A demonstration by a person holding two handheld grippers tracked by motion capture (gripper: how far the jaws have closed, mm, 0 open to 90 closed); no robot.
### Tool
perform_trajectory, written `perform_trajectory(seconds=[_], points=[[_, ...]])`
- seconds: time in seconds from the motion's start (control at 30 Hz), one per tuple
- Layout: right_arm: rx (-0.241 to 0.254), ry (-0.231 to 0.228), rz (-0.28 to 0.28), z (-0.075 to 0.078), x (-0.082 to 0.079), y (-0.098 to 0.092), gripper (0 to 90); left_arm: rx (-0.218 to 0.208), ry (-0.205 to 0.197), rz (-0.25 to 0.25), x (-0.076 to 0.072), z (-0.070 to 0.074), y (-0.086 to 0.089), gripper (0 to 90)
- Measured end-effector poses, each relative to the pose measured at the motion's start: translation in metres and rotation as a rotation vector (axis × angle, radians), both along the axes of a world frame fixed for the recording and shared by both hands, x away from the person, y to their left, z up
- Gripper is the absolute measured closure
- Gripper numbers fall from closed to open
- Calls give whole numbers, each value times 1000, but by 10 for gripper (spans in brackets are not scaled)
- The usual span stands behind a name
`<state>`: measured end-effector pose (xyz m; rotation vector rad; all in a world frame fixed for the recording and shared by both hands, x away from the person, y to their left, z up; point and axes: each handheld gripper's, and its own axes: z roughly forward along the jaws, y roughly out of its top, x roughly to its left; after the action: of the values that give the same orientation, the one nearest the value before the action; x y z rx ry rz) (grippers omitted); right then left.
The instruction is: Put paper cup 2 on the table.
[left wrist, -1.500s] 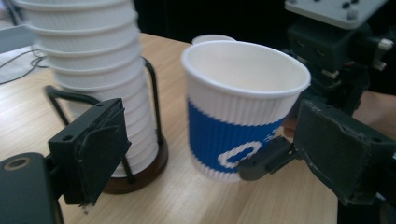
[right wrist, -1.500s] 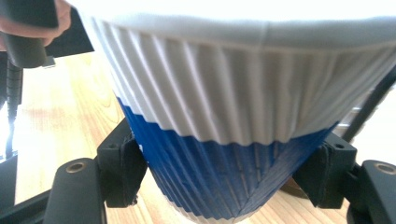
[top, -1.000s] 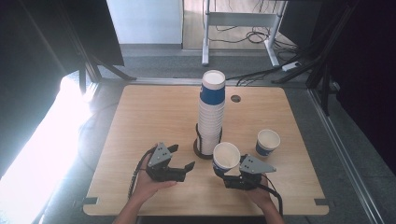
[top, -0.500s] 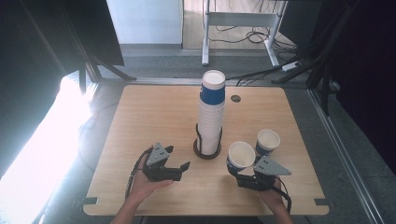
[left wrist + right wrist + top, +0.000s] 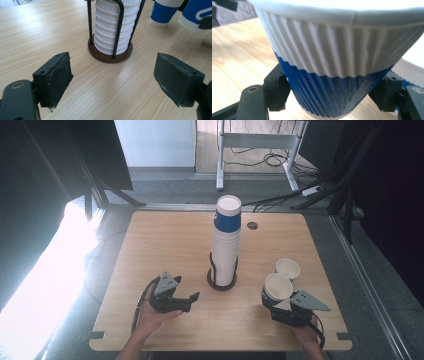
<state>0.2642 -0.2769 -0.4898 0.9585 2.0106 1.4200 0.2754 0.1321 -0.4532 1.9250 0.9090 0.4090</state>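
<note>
- A person's right gripper [image 5: 278, 301] clamps a ribbed paper cup [image 5: 278, 289], white above and blue below, at the near right of the wooden table [image 5: 150, 250]; in the right gripper view both black jaws press the cup's blue lower part [image 5: 329, 97] from either side.
- The held cup stands roughly upright, mouth up, tilted slightly, its base low over the table; whether it touches the wood cannot be told.
- Just beyond it stands a second paper cup [image 5: 287, 269], mouth up on the table near the right edge, close beside the held one; whether the two touch cannot be told.
- The left gripper [image 5: 192, 299] sits low over the near left of the table, held in the person's left hand [image 5: 152, 317]; its jaws stand apart with nothing between them, bare wood showing in the gap in the left gripper view [image 5: 112, 80].
- That gripper points toward the cup holder [image 5: 221, 281], a round dark base with black wire uprights, near the table's middle.
- The holder carries a tall stack of nested paper cups [image 5: 226, 240], white ribbed sides below and a blue-banded cup on top; seen close in the left gripper view [image 5: 110, 30].
- A small dark round hole [image 5: 252, 225] marks the table's far side, right of the stack.
</note>
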Motion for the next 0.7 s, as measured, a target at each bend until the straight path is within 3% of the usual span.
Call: perform_trajectory(seconds=[0.47,0.7], points=[[-152,143,-15,-20,14,2,269,5,22,10,2,-4,3,149],[-188,198,-29,-24,18,-1,267,15,30,2,2,-7,1,149]])
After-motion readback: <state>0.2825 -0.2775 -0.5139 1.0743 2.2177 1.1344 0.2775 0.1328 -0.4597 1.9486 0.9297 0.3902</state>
